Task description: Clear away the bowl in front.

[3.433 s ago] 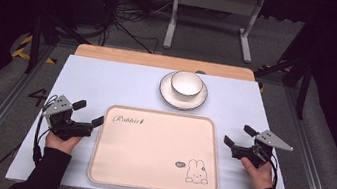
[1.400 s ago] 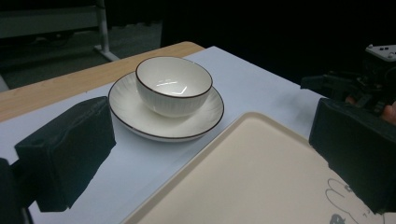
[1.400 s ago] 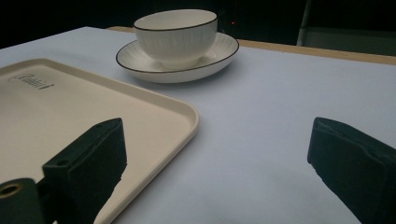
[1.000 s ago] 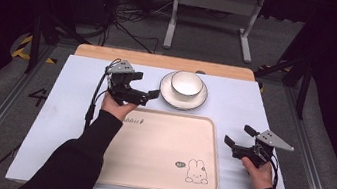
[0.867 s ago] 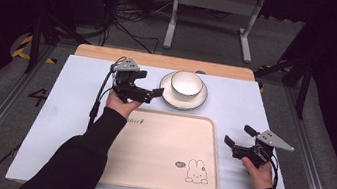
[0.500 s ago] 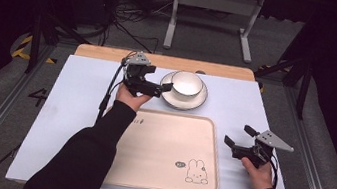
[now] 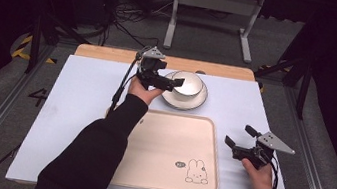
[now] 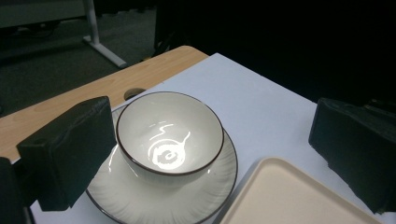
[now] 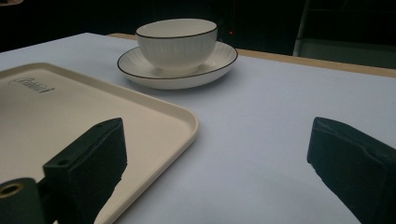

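Observation:
A white bowl (image 7: pixel 187 83) with a dark rim sits on a white ribbed plate (image 7: pixel 190 102) at the back middle of the table. My left gripper (image 7: pixel 175 79) is open at the bowl's left side. In the left gripper view the bowl (image 8: pixel 169 135) lies between the two spread jaws, on the plate (image 8: pixel 159 200). Whether a jaw touches it is unclear. A beige tray (image 7: pixel 168 150) with a rabbit drawing lies empty near the front. My right gripper (image 7: pixel 237 135) rests open just right of the tray, holding nothing. The right gripper view shows the bowl (image 9: pixel 177 42) farther off.
A pale mat (image 7: pixel 80 96) covers the table, with a wooden strip (image 7: pixel 112 54) along its back edge. The tray corner (image 8: pixel 289 196) lies close to the plate. The tray's rim (image 9: pixel 187 121) runs just beside the right gripper's left jaw. Beyond the table stand a metal frame and cables.
My left gripper has travelled from the tray's left side forward and right, up to the bowl. The right gripper has stayed where it was.

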A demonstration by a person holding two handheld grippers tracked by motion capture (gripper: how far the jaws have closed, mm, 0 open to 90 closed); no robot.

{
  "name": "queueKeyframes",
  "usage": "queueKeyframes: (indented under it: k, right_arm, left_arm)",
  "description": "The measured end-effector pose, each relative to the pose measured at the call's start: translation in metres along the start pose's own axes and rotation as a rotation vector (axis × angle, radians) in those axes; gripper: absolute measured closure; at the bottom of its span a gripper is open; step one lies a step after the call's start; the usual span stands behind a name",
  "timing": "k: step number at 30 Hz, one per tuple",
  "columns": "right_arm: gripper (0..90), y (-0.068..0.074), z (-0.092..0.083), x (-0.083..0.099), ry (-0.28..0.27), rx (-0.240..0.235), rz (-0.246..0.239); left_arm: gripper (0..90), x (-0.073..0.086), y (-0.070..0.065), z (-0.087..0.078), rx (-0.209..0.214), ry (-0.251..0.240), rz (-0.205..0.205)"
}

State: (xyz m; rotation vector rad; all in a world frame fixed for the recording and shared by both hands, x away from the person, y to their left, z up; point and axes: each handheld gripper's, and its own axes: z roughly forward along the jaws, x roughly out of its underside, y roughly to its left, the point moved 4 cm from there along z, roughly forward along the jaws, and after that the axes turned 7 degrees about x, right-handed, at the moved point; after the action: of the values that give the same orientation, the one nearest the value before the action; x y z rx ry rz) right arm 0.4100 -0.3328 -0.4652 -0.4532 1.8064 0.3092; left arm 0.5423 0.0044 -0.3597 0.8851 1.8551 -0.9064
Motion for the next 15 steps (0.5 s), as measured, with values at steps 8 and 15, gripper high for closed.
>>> queueKeyframes:
  k: [8, 15]
  right_arm:
    - [5.3, 0.000, 0.000, 0.000, 0.004, -0.001, 0.003]
    - [5.3, 0.001, 0.002, 0.000, 0.018, 0.005, 0.001]
  left_arm:
    - [1.3, -0.006, 0.010, 0.015, -0.020, 0.019, -0.020]
    - [2.2, -0.009, 0.026, 0.031, -0.055, 0.032, -0.078]
